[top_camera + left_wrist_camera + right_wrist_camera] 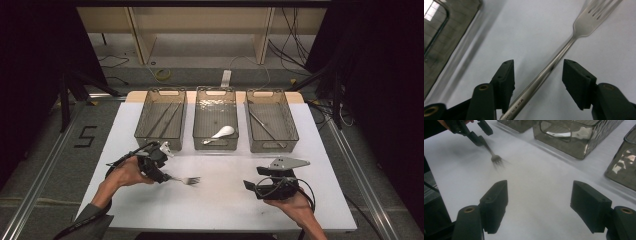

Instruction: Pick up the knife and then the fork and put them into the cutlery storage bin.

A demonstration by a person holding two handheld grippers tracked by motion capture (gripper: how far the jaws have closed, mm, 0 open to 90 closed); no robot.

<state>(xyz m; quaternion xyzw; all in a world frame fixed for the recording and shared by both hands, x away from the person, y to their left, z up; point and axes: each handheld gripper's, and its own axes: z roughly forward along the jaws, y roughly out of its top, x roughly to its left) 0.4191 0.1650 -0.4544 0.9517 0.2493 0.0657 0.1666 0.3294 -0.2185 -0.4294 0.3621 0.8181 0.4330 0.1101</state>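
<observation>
A person's left gripper (167,176) sat low over a white table (220,200), its jaws partly open, standing on either side of a fork (187,179) without the pads pressing on it. In the left gripper view, the fork (564,48) handle ran slantwise through the gap, close against one jaw and clear of the other, with the tines lying on the table beyond the jaw tips. The right gripper (250,185) was held well apart from the fork, on the tines' side, its jaws wide and nothing between them. In the right gripper view, its gripper (539,202) faced bare table, with the fork (495,157) farther off, blurred, beneath the left gripper (477,135). Three clear bins (216,95) stood in a row beyond the fork; the middle one held a white spoon (220,133).
</observation>
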